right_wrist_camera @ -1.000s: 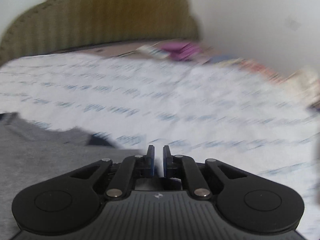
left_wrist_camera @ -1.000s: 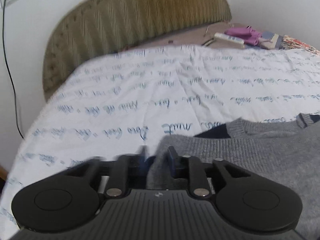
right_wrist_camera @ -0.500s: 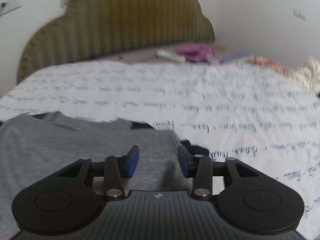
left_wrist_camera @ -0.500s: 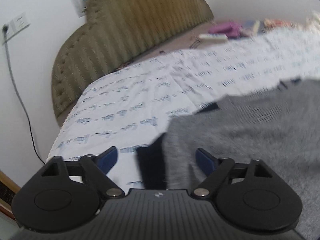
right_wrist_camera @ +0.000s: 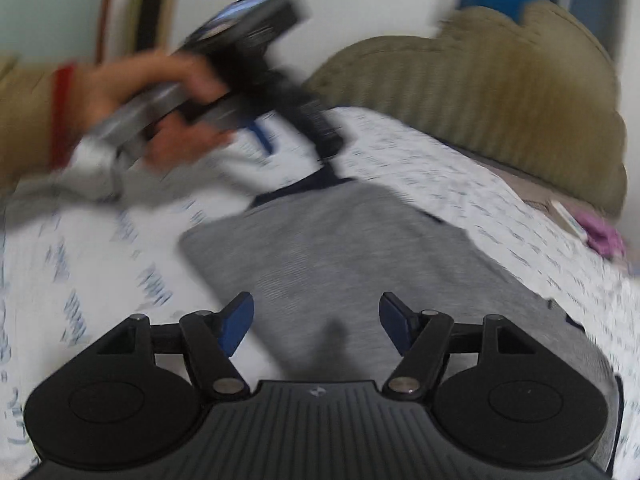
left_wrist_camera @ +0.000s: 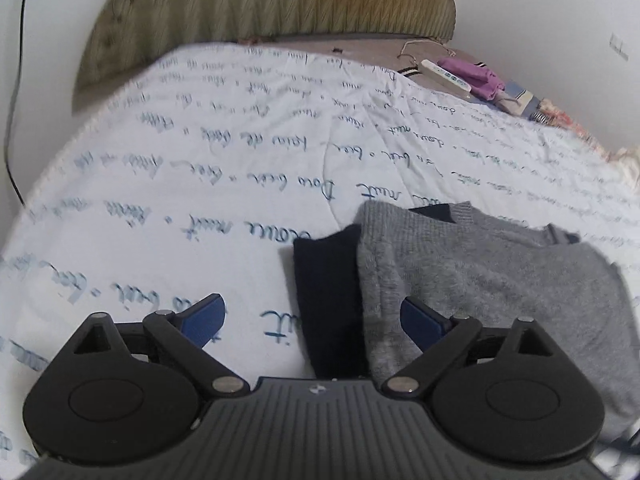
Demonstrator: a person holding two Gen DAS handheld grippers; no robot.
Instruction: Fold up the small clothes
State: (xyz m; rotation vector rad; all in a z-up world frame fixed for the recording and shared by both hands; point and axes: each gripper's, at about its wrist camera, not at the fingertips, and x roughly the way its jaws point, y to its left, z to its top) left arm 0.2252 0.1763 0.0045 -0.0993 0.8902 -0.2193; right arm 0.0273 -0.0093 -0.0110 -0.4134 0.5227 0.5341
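white bedspread printed with blue handwriting, spread across most of both views, with an olive ribbed headboard at its far end against a pale wall. grey sweater lying flat on the bedspread, folded, with its collar end toward the headboard and its long axis running from near edge to far edge in the left wrist view; same sweater seen in the right wrist view slanting from upper left to lower right. dark navy layer showing along the sweater's left edge and at the collar, hard to tell whether lining or a separate piece. sweater's near edge hidden behind the gripper bodies in both views, its right side cut off by the frame edge on the left wrist view. left gripper with blue pads spread wide apart, gripping nothing, poised over the sweater's left edge with one pad above the bedspread and the other above grey knit. right gripper likewise spread wide, gripping nothing, above the sweater's near part. right wrist view heavily blurred: left hand with a red band at the wrist, gripping the other tool's handle above the sweater's far corner. beyond the bedspread by the headboard, a white remote, a purple cloth just beside it, and a black cable down the wall at far left.
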